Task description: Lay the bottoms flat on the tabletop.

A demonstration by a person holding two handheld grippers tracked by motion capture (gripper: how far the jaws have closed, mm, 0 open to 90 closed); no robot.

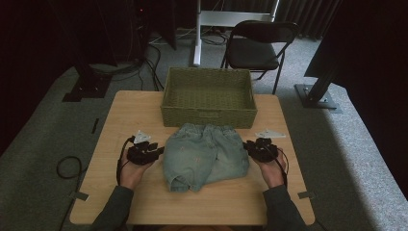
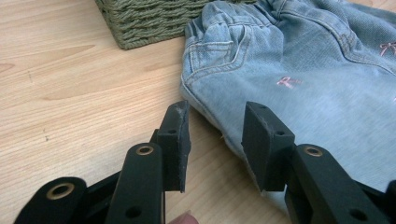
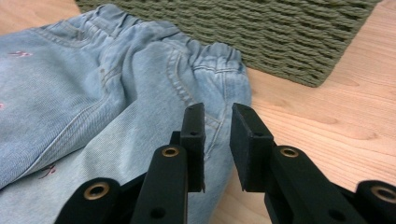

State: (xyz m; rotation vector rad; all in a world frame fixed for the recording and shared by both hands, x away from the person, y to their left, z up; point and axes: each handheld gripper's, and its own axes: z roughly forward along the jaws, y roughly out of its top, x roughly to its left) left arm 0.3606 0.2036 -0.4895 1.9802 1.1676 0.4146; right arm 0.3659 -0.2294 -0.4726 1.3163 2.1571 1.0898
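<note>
While both sets of fingers stand apart and empty, left gripper [image 1: 159, 150] wider than right gripper [image 1: 248, 146], close them squarely on the side edges of the denim shorts [image 1: 206, 155], mid-desk before the basket [image 1: 208, 116].

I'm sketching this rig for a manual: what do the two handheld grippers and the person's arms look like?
Both the left gripper and right gripper are black, each with two flat, blocky jaws on arms set with brass-coloured eyelets. A grey three-cornered plate tops each one, and a thin black cable loops from each body along the hand. The person wears dark grey-green long sleeves.
</note>
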